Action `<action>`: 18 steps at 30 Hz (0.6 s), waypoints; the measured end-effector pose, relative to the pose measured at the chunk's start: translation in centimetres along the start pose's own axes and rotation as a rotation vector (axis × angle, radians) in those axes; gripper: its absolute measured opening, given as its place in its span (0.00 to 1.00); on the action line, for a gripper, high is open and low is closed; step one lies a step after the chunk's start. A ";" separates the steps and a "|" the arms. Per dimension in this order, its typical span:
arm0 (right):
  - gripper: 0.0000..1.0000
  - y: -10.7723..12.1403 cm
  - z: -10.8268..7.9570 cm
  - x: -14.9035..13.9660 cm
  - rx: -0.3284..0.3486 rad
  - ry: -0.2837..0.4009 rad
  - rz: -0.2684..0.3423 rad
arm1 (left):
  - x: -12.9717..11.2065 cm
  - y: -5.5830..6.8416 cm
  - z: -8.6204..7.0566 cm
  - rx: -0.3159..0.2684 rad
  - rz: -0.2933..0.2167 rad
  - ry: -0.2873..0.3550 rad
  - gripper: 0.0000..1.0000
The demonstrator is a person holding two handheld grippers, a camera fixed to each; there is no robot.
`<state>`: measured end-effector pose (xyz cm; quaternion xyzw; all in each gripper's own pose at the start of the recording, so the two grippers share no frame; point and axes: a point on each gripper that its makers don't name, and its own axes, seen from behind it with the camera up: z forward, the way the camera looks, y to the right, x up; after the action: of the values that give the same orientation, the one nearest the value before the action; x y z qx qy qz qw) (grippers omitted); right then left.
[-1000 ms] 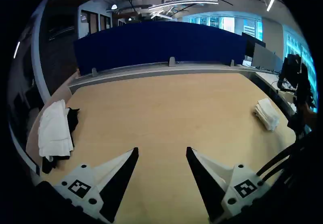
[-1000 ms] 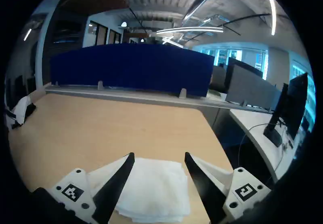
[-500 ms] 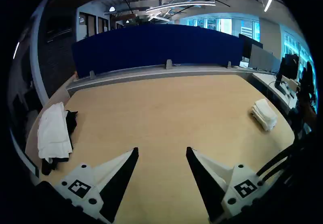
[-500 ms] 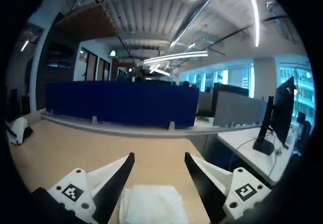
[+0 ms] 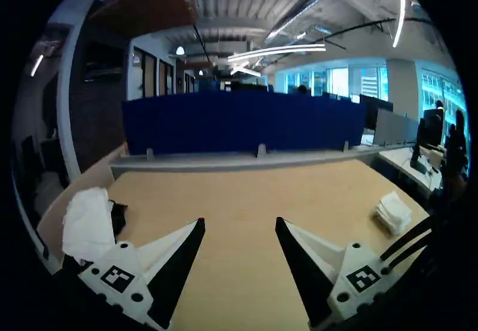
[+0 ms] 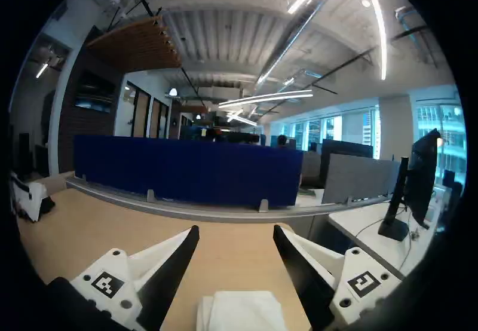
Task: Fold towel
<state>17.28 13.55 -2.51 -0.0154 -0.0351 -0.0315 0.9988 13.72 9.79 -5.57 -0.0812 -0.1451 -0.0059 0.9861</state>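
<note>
Left claw [image 5: 239,219] and right claw [image 6: 235,228] gape empty, both tipped upward since; folded towel [image 6: 242,311] at table [image 5: 239,193] edge.

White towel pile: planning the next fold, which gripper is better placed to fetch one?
Left. The pile lies just beside the left gripper, which is open; the right gripper is open above the folded towel.

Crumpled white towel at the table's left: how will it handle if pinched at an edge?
Probably floppy: the white towel lies in soft rumples, so it should drape. Likely light. The black item beside it might drag along.
</note>
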 end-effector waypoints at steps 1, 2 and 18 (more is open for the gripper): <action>0.96 -0.2 0.0 0.0 0.002 -0.002 -0.004 | 1.3 -0.8 0.0 0.022 0.001 0.038 0.87; 0.96 -0.4 0.0 -0.1 0.004 -0.004 -0.007 | 2.6 -1.5 0.0 0.044 0.002 0.077 0.87; 0.96 -4.6 -0.6 1.9 0.005 0.020 -0.038 | 7.7 -5.9 0.9 0.133 0.015 0.227 0.87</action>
<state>18.87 8.81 -2.87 -0.0118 -0.0256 -0.0507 0.9983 20.67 4.23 -1.56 -0.0156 -0.0321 0.0019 0.9994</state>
